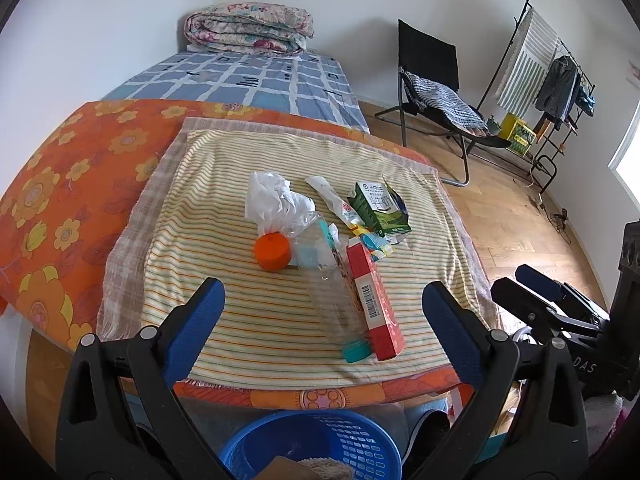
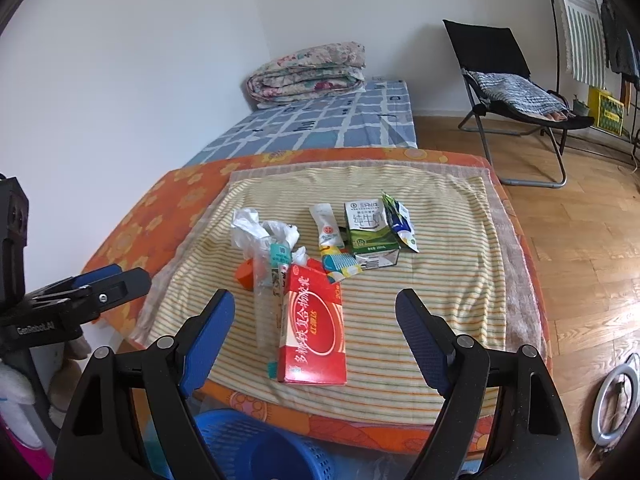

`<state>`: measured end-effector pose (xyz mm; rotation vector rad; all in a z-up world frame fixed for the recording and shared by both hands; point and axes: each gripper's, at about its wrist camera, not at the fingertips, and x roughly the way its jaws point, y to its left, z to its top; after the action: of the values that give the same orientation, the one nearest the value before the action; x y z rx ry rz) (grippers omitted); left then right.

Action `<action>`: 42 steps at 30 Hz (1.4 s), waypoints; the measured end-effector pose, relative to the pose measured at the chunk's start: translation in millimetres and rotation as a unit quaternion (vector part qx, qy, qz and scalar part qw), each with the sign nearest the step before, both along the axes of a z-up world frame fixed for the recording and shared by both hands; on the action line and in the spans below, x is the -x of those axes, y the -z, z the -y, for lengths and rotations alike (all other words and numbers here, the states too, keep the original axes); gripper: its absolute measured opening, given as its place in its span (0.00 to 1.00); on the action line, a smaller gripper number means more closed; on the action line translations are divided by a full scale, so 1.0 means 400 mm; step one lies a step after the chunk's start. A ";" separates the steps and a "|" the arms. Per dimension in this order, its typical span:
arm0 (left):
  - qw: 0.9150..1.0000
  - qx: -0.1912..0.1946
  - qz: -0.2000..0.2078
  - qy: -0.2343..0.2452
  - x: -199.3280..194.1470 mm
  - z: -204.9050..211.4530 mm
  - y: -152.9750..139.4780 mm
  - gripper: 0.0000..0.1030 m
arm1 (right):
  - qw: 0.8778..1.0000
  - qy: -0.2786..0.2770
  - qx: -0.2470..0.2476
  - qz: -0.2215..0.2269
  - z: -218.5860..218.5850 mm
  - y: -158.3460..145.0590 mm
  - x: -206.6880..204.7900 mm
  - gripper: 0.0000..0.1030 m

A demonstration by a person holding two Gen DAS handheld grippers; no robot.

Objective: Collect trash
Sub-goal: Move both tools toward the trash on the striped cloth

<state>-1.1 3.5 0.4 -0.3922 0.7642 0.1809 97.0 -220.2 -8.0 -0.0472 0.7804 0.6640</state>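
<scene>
Trash lies on a striped cloth (image 1: 248, 320) (image 2: 440, 280): a red box (image 1: 372, 300) (image 2: 314, 332), a clear plastic bottle (image 1: 340, 308) (image 2: 266, 300) with a teal cap (image 1: 355, 350), an orange cap (image 1: 273, 252) (image 2: 245, 272), a crumpled white bag (image 1: 272, 200) (image 2: 256, 228), a white sachet (image 1: 334, 204) (image 2: 328, 228), a green milk carton (image 1: 380, 208) (image 2: 370, 228) and a small wrapper (image 2: 400, 220). My left gripper (image 1: 324, 308) is open above the cloth's near edge. My right gripper (image 2: 316, 320) is open, hovering over the red box. Both are empty.
A blue plastic basket (image 1: 312, 444) (image 2: 256, 444) stands on the floor below the near table edge. An orange flowered cover (image 1: 80, 168) lies under the cloth. Behind is a bed with a folded quilt (image 1: 248, 28). A folding chair (image 1: 436, 92) and clothes rack (image 1: 560, 80) stand at the right.
</scene>
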 end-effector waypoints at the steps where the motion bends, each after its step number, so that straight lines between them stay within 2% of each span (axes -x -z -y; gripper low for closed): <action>1: 1.000 -0.003 0.000 0.001 -0.001 0.004 0.003 0.98 | 1.000 0.002 0.002 -0.001 0.001 0.001 -0.002 0.80; 12: 1.000 -0.006 -0.003 -0.005 0.003 0.000 0.011 0.98 | 1.000 0.005 0.007 -0.021 -0.005 0.020 -0.013 0.81; 42: 1.000 -0.016 -0.005 -0.011 0.015 -0.022 0.020 0.98 | 1.000 0.008 0.007 -0.022 -0.006 0.019 -0.015 0.81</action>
<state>-7.2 12.5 -7.5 -0.3689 0.7658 0.2159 102.8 -218.0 -15.7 -0.0400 0.8271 0.6457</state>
